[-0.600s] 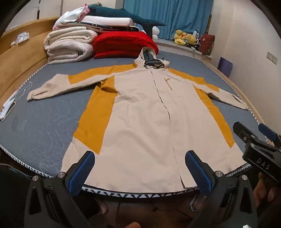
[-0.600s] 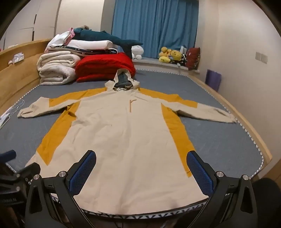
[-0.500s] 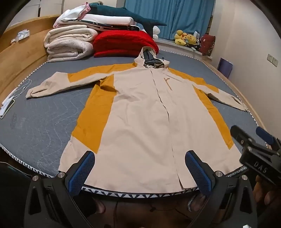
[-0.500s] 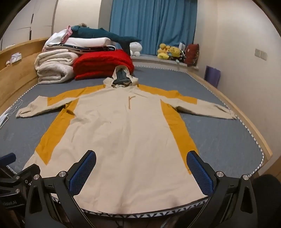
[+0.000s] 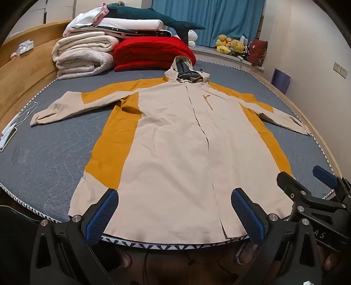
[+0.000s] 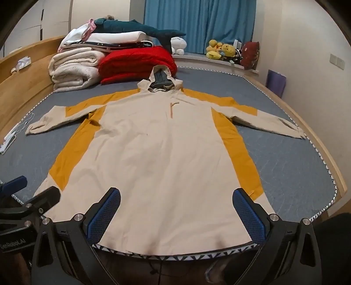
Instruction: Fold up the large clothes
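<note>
A long cream hooded jacket (image 5: 175, 142) (image 6: 166, 153) with mustard side panels lies flat, front up, on the grey-blue mattress (image 5: 43, 153) (image 6: 296, 166). Both sleeves are spread sideways and the hood points away from me. Its hem reaches the near mattress edge. My left gripper (image 5: 175, 210) hovers open above the hem near the front opening, nothing between its blue pads. My right gripper (image 6: 175, 212) stands open over the hem's right half, empty too. Each gripper shows at the side of the other's view: the right gripper (image 5: 311, 193) and the left gripper (image 6: 28, 197).
Folded cream blankets (image 5: 83, 57), a red quilt (image 5: 153, 52) and a dark plush shark (image 5: 153, 15) are stacked at the bed's head. Plush toys (image 5: 230, 45) sit on the window ledge. A cable and phone (image 5: 11, 131) lie at the left edge. A wooden bed frame (image 6: 324, 153) runs along the right.
Both views have shifted slightly forward and down toward the jacket's hem. The jacket itself has not moved, and both grippers stay open.
</note>
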{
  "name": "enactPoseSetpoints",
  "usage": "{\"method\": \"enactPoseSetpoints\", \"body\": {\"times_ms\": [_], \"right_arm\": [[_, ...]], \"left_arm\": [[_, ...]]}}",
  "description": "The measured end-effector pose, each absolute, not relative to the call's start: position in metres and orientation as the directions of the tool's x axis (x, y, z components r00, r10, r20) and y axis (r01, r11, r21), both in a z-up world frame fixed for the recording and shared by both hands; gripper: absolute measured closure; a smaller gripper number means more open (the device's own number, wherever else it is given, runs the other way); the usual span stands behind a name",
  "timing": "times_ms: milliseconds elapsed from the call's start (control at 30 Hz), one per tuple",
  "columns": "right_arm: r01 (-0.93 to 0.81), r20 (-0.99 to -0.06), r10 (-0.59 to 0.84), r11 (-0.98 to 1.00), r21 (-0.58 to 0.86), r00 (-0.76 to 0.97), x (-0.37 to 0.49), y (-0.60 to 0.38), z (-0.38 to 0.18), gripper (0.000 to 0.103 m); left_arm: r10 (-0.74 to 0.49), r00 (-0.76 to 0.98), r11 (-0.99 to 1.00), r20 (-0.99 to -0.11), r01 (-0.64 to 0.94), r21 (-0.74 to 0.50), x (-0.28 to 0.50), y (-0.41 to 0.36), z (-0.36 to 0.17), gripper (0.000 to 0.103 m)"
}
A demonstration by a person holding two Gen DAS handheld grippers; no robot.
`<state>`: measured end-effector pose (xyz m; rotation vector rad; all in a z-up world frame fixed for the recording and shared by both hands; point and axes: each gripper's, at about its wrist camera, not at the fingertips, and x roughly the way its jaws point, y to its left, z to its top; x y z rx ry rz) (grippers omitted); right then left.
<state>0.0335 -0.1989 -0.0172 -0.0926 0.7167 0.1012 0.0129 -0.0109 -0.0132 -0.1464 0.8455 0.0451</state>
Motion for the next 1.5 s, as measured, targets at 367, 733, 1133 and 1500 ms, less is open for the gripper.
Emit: {"method": "enactPoseSetpoints", "body": {"times_ms": [367, 733, 1133, 1500], "right_arm": [[-0.142, -0.660, 0.067, 0.988, -0.061, 0.748, 0.0334, -0.1943, -0.0185, 0.009], [-0.145, -0.665, 0.061, 0.987, -0.072, 0.744, 0.0371, -0.1922, -0.0200, 0.010], [-0.140, -0.652, 0.050, 0.986, -0.086, 0.756, 0.0399, -0.1935, -0.0186, 0.011], [-0.154, -0.640, 0.063, 0.984, -0.088, 0.766, 0.0377, -0.1896, -0.0173, 0.020]], "left_arm": [[-0.022, 0.664, 0.989, -0.748, -0.094, -0.113, 0.0149, -0.0131, -0.0144, 0.001], [-0.031, 0.659, 0.987, -0.752, -0.098, -0.126, 0.0175, -0.0128, -0.0170, 0.001], [-0.032, 0.659, 0.987, -0.751, -0.097, -0.126, 0.0185, -0.0148, -0.0172, 0.001], [-0.032, 0.659, 0.987, -0.751, -0.097, -0.128, 0.0186, -0.0146, -0.0168, 0.001]]}}
